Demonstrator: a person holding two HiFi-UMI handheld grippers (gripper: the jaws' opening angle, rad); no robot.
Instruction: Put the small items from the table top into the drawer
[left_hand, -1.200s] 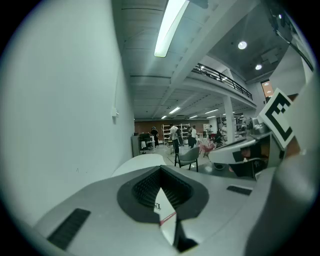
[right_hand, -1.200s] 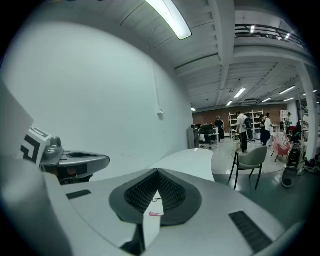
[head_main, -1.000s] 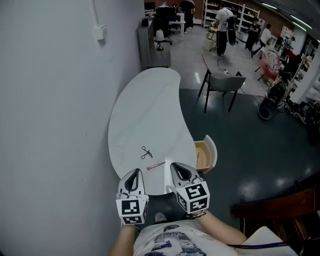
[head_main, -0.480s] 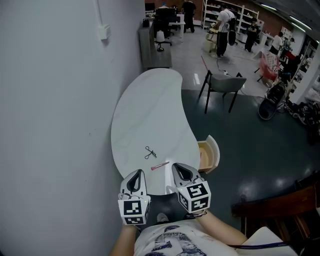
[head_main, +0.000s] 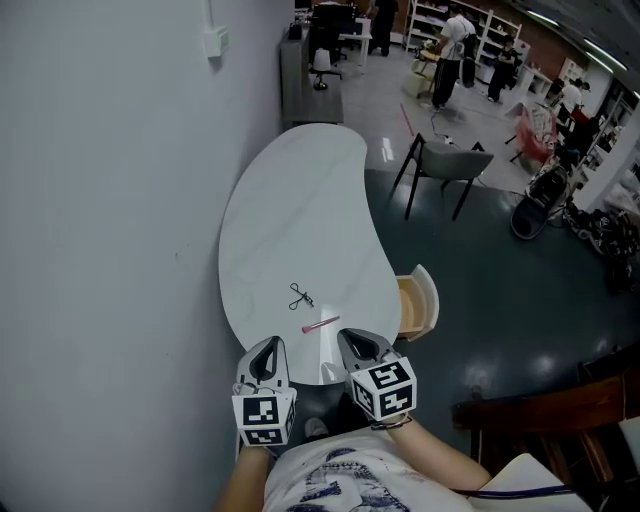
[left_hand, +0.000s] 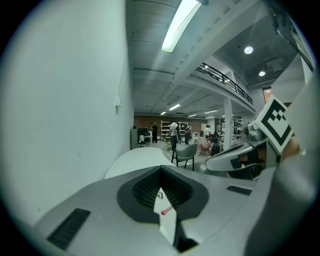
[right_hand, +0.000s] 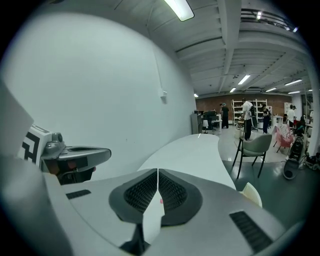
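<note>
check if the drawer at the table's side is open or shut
Open. In the head view the drawer juts out from the right edge of the white table, its wooden inside exposed from above.

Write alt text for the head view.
The left gripper and right gripper, both shut and empty, are at the near edge of a white table holding a pink stick and a black tool; its side drawer is open.

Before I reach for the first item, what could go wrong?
1. The left tongs and right tongs are both shut; reaching in like this could nudge the thin pink stick, lying flat near the table edge, off it.
2. The open drawer at the table's right side looks small; a release could miss it.
</note>
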